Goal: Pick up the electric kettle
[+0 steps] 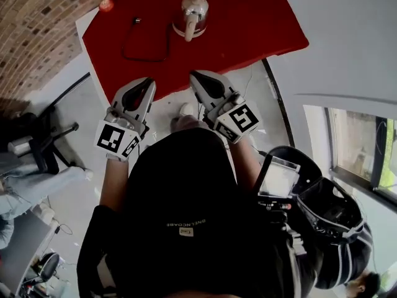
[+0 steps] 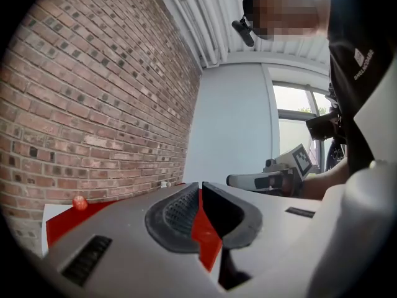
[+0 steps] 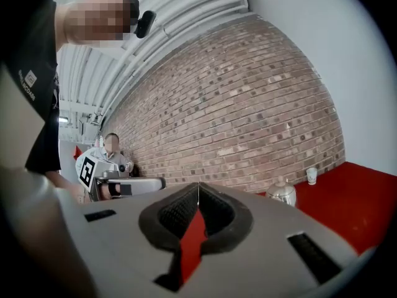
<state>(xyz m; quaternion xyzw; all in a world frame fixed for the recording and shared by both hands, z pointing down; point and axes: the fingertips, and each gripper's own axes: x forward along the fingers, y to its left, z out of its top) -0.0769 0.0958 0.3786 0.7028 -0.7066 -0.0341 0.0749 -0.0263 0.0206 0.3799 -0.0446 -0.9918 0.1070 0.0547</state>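
The electric kettle (image 1: 194, 15), silver with a pale handle, stands on the red tablecloth (image 1: 248, 23) at the far side of the table. In the right gripper view the kettle (image 3: 282, 193) shows small, to the right of the jaws. My left gripper (image 1: 149, 81) and right gripper (image 1: 193, 75) are side by side at the cloth's near edge, well short of the kettle. Both point level toward the table. In its own view the left gripper (image 2: 200, 188) has its pads meeting, with nothing between them. The right gripper (image 3: 198, 190) is shut and empty too.
A black cord (image 1: 146, 40) lies looped on the cloth left of the kettle, and a small red ball (image 1: 106, 5) sits at the far left corner. A white cup (image 3: 311, 176) stands by the brick wall. An office chair (image 1: 43, 148) is at the left and dark bags (image 1: 329, 216) are at the right.
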